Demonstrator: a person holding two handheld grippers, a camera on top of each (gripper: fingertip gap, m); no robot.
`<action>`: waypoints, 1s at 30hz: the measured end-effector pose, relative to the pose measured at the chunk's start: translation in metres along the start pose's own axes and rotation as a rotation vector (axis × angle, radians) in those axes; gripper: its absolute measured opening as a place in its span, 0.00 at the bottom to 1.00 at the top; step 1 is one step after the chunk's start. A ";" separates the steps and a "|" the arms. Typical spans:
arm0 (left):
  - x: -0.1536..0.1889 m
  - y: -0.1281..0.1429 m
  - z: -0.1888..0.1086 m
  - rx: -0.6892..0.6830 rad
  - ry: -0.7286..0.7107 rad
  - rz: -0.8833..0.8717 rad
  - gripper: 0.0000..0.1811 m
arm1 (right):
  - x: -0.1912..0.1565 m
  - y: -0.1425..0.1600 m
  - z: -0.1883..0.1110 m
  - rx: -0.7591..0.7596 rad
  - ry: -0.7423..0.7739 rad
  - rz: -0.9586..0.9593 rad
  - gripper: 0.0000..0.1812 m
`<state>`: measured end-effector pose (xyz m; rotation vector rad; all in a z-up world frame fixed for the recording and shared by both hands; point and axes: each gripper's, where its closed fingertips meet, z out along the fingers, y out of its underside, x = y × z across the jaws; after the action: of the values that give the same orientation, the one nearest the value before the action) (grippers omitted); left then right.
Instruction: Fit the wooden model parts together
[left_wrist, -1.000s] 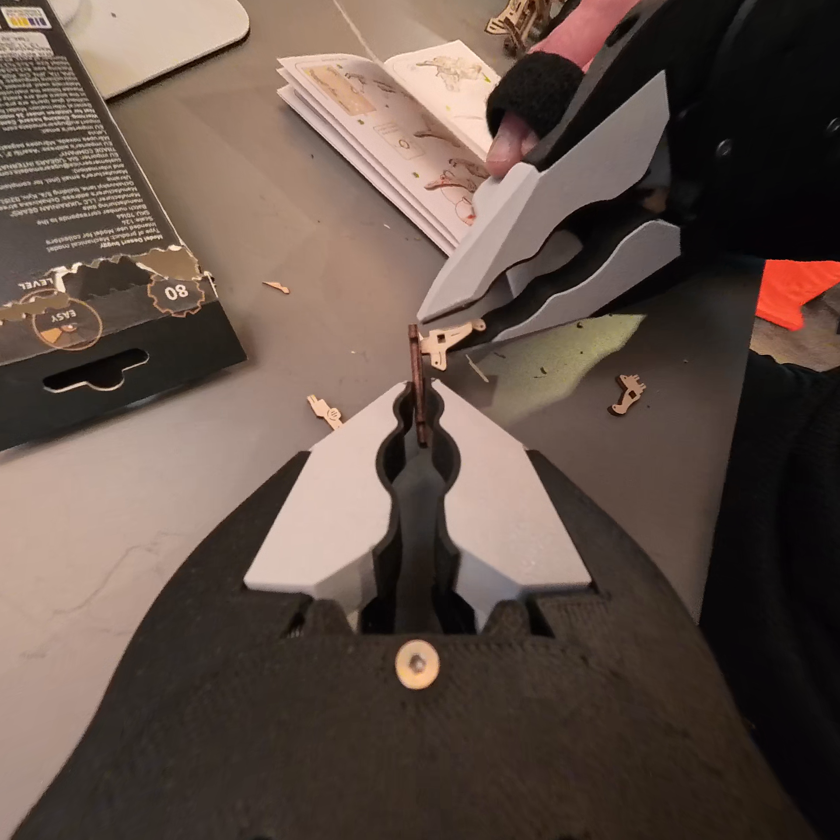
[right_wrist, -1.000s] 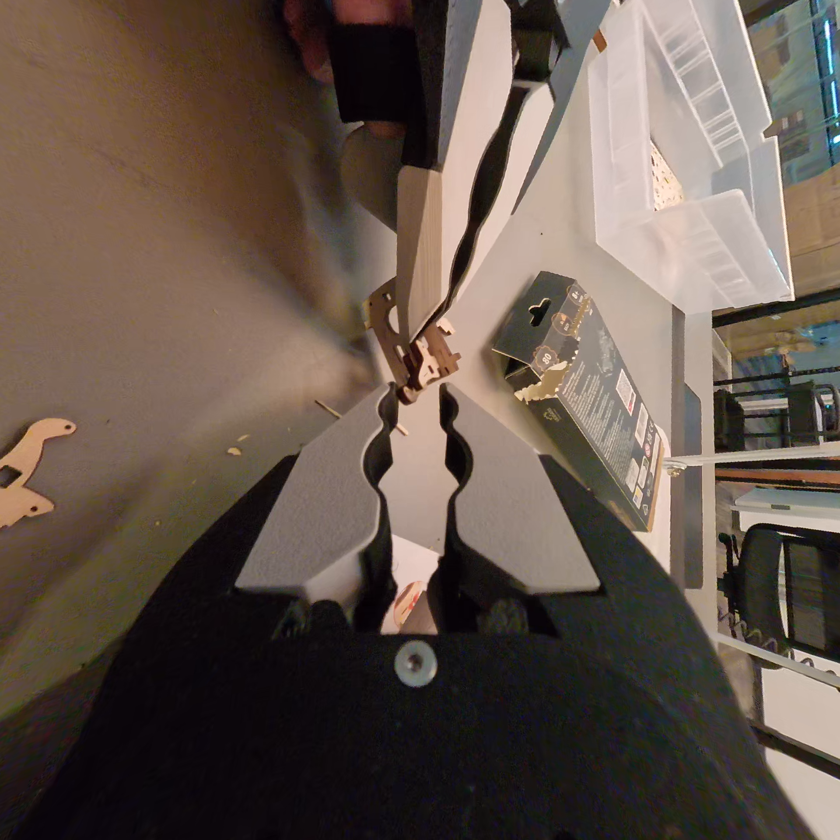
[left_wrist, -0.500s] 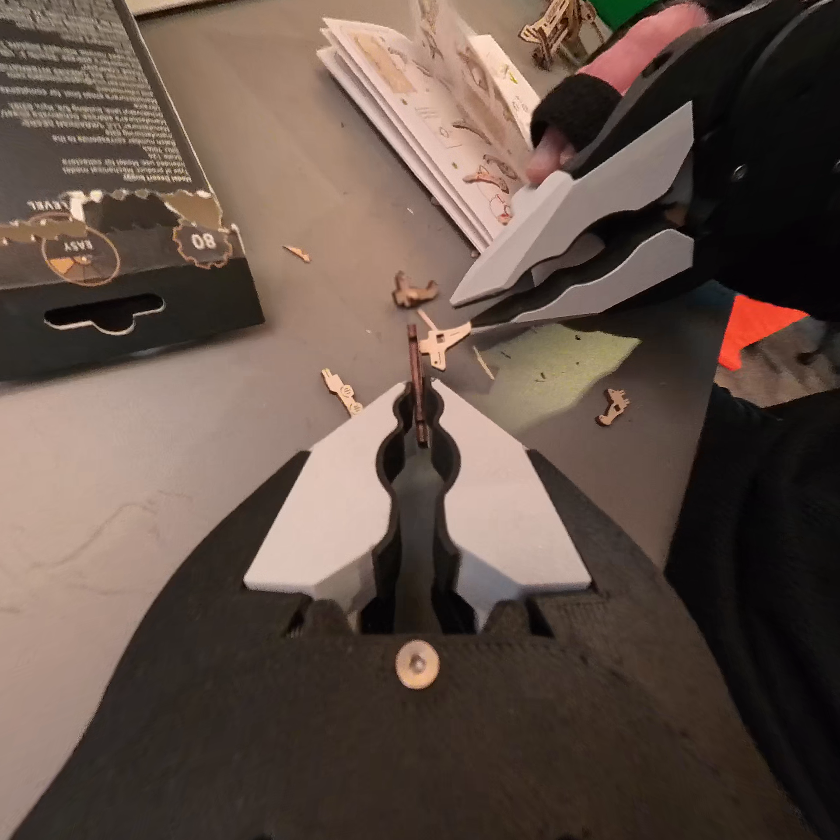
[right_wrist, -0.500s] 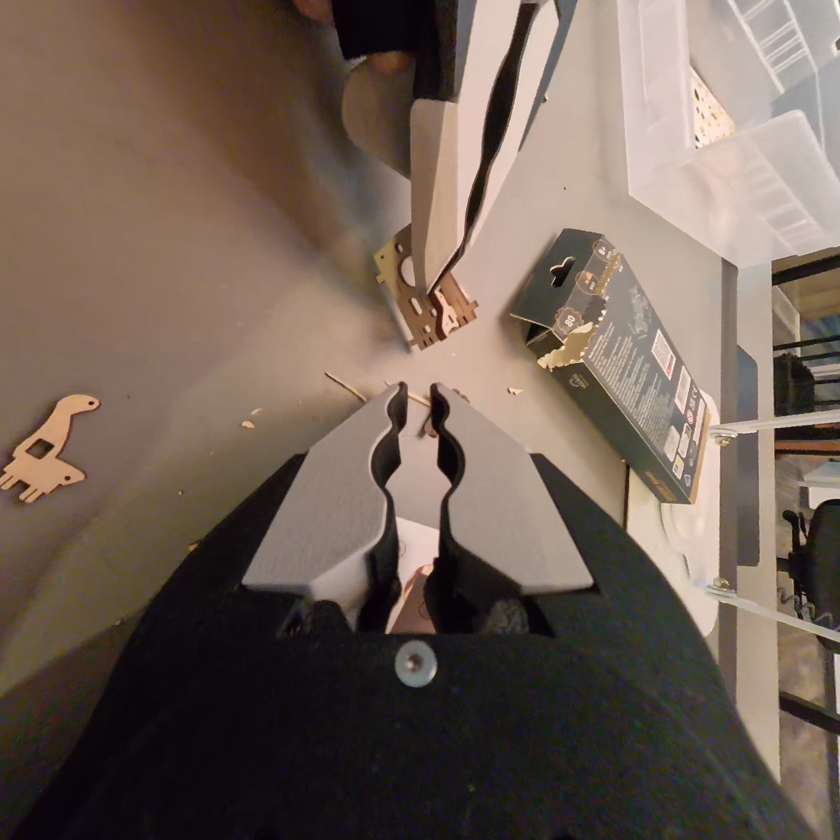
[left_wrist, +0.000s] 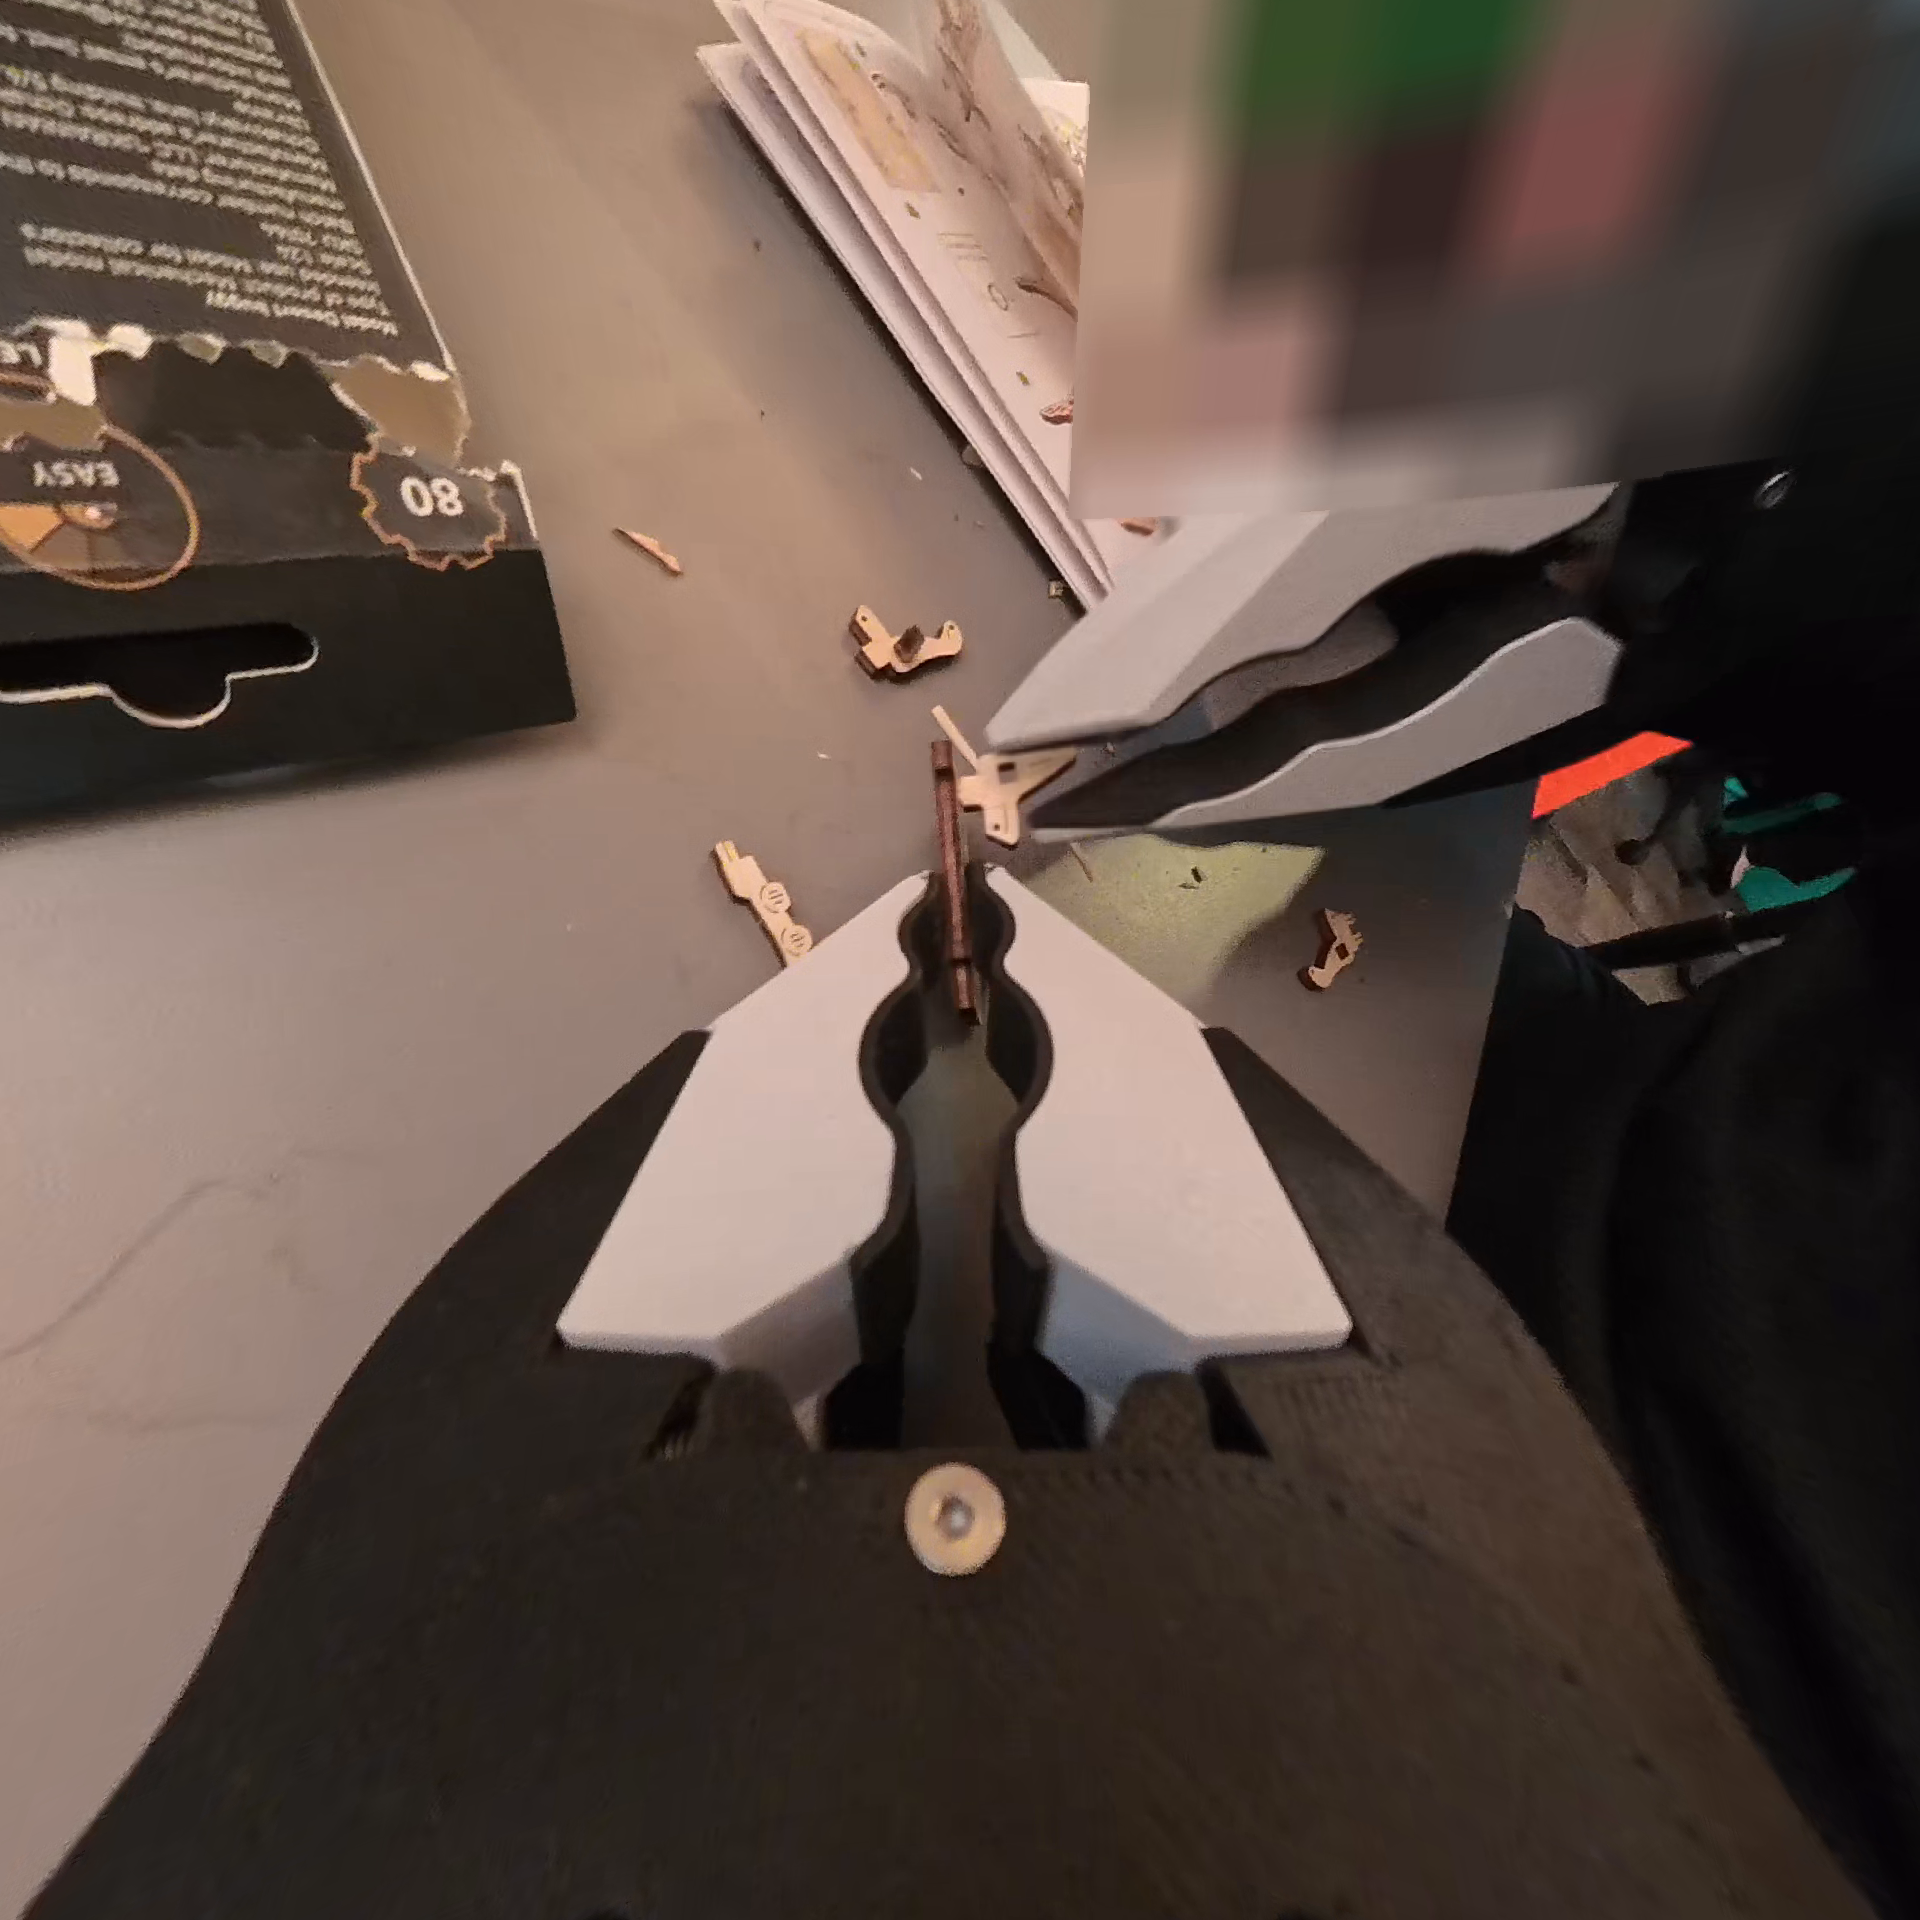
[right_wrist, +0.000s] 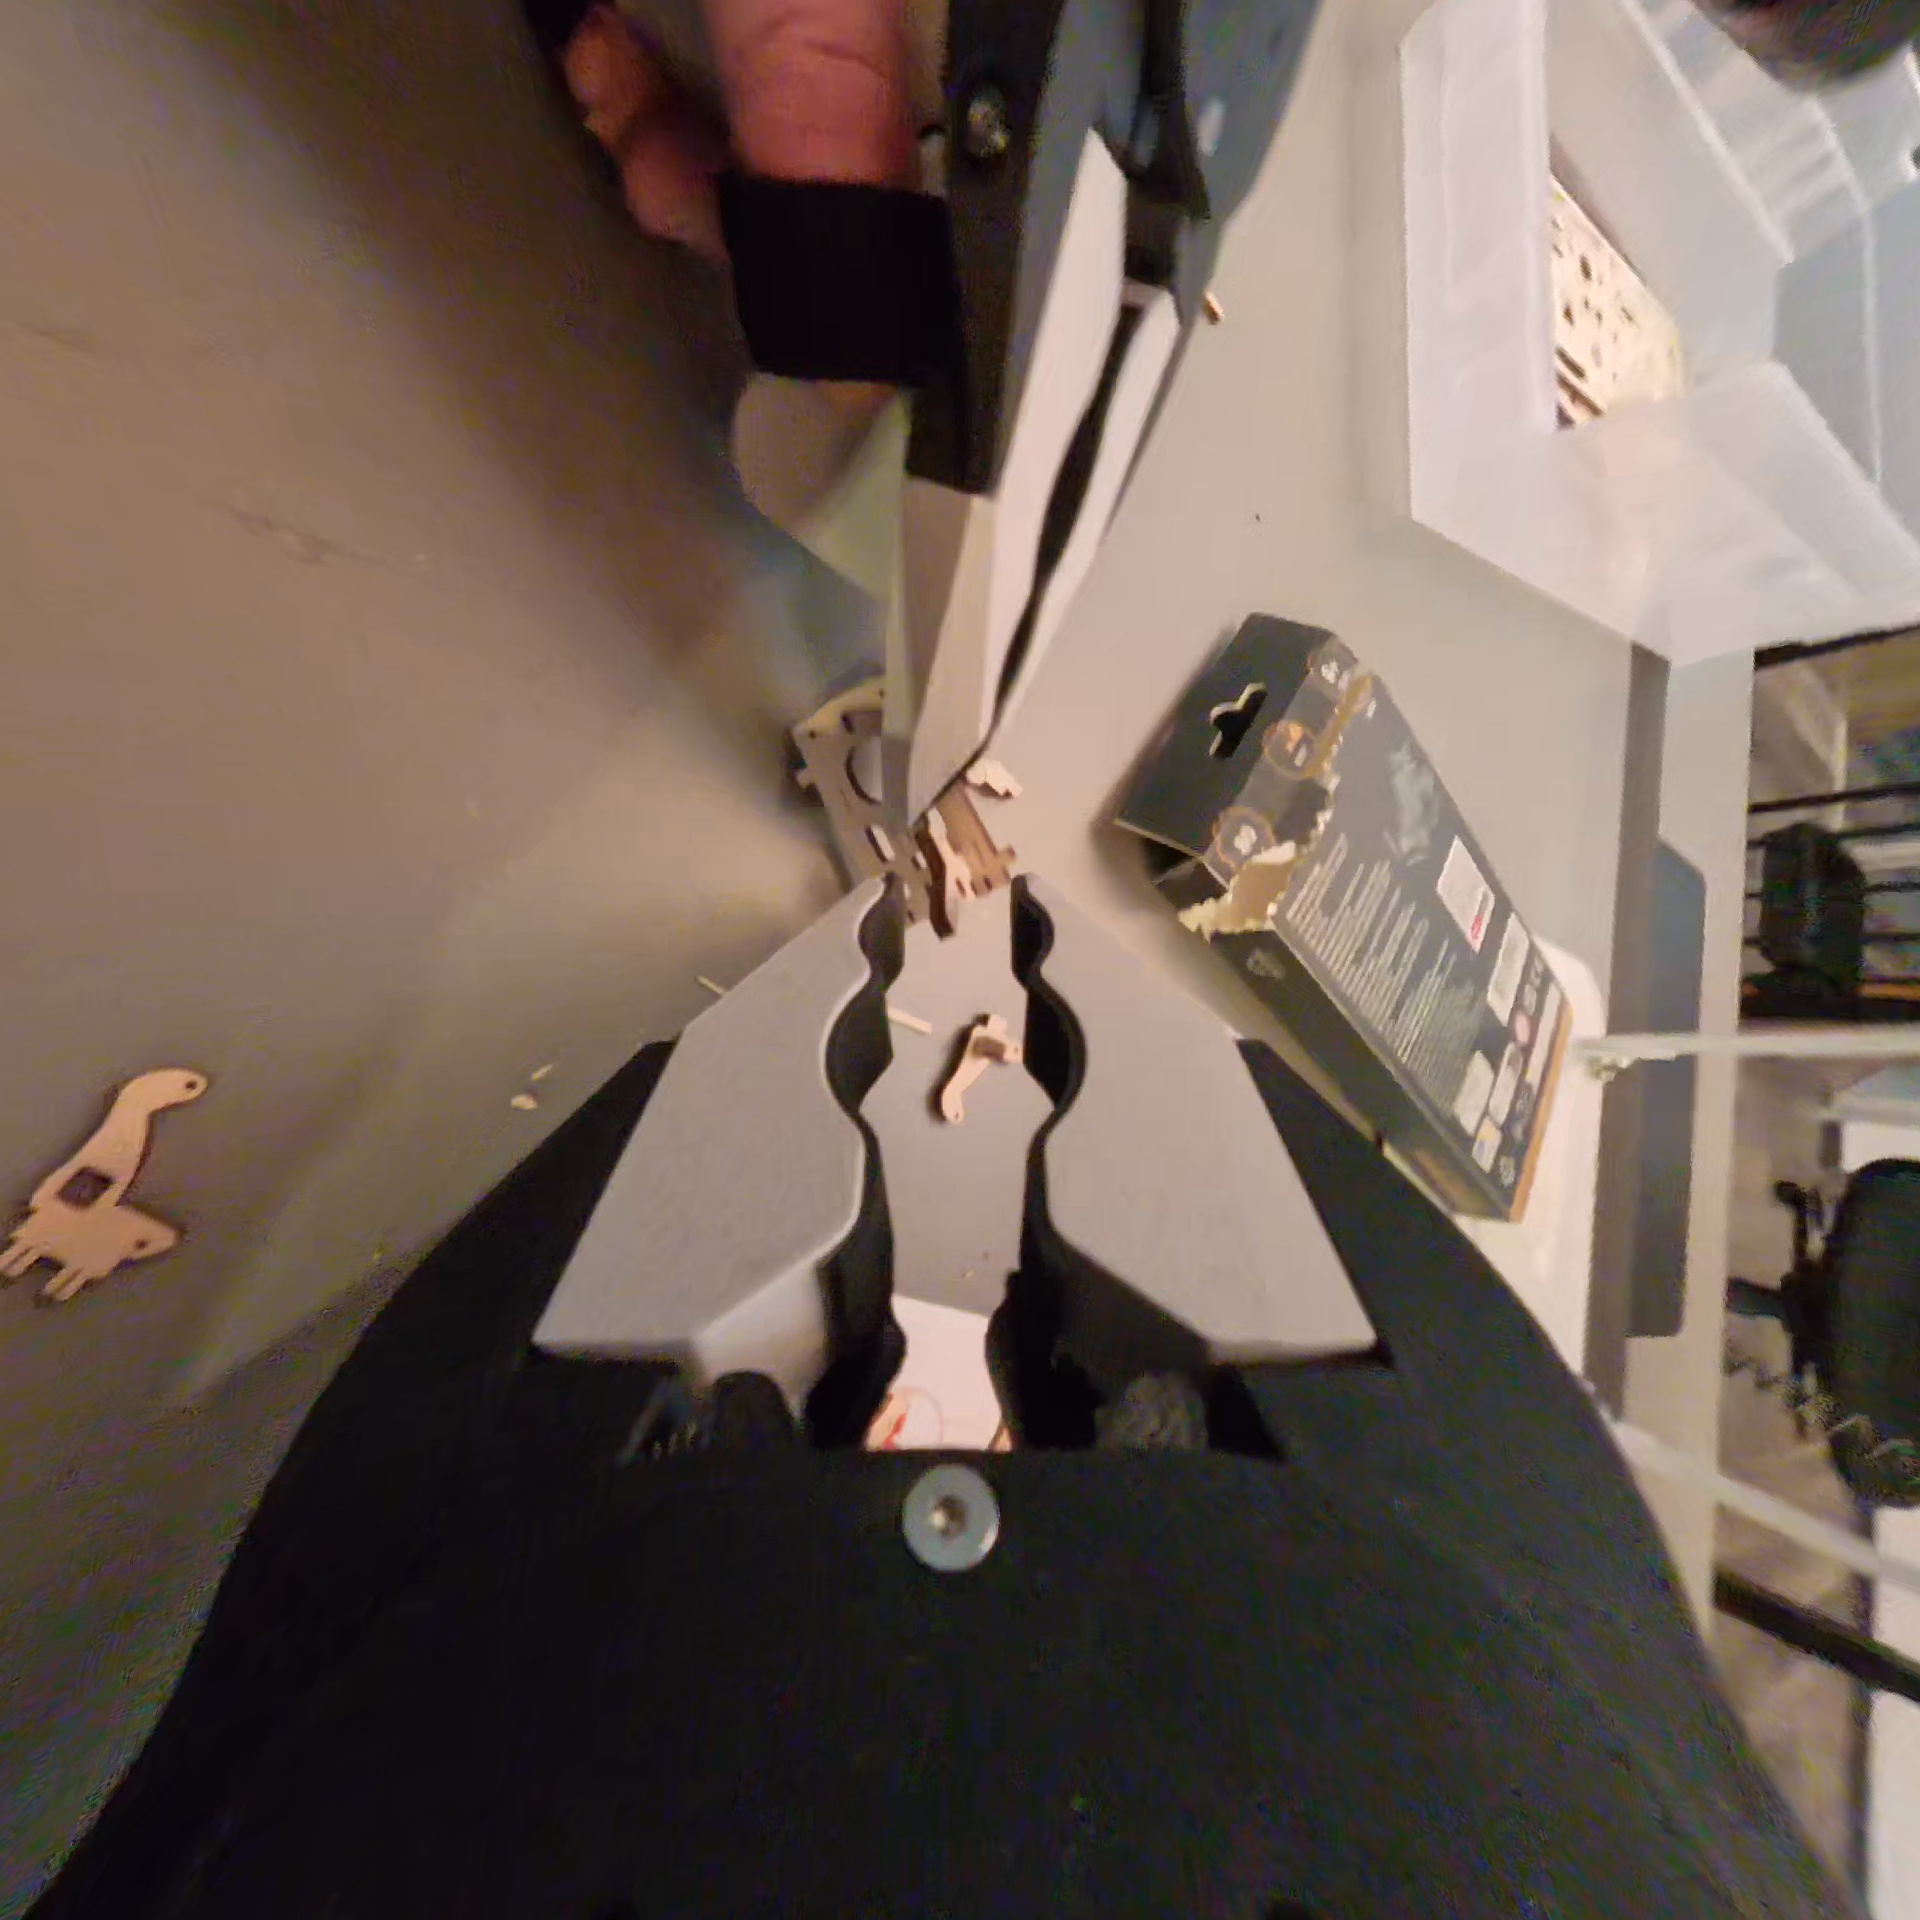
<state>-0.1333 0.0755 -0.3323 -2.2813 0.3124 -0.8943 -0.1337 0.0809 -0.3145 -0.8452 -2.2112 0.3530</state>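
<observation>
Packaging first, far left of the left wrist view: a black cardboard box (left_wrist: 260, 623) with a torn top and a hang slot is laid flat on the grey table (left_wrist: 312, 1039). White print, a level badge and a number badge are carried on it; the wording is legible but is not repeated. No other readable label is noted.

Loose pale cut-outs are scattered next: a notched strip (left_wrist: 764, 902) and a hooked piece (left_wrist: 904, 649).

At centre, the left gripper (left_wrist: 956, 878) is pressed together on a dark wooden plate (left_wrist: 948, 821), held edge-on and upright, with its upper half projecting past the fingertips.

Just right of the plate, a small pale part (left_wrist: 1003, 790) is seen at the tips of the right gripper (left_wrist: 1034, 784). In the right wrist view those jaws are slightly spread with nothing pinched; whether the pale part is touched cannot be told.

Above it, an open instruction booklet (left_wrist: 914, 208) with diagrams is lying; farther right, a small animal-shaped piece (left_wrist: 1330, 948).

Step judged: a mating part is to be brought to the held plate. It would be done well if the plate is kept clamped and steady, the small part is pinched by its body with its tab left free, the tab is lined up square to the slot, and it is pressed straight in. Thin plywood is likely to snap if it is twisted.
</observation>
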 end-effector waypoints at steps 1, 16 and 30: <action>0.001 0.000 0.001 -0.004 0.005 0.001 0.01 | -0.001 0.001 0.005 -0.021 0.001 -0.036 0.08; -0.004 -0.009 0.004 0.055 0.027 -0.082 0.01 | 0.004 0.010 0.009 -0.103 0.104 -0.161 0.00; -0.004 -0.015 0.003 0.093 0.102 -0.207 0.01 | 0.008 0.011 0.006 0.000 0.133 0.013 0.00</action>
<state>-0.1345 0.0903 -0.3264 -2.2144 0.0763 -1.1084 -0.1369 0.0946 -0.3200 -0.8585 -2.0839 0.2937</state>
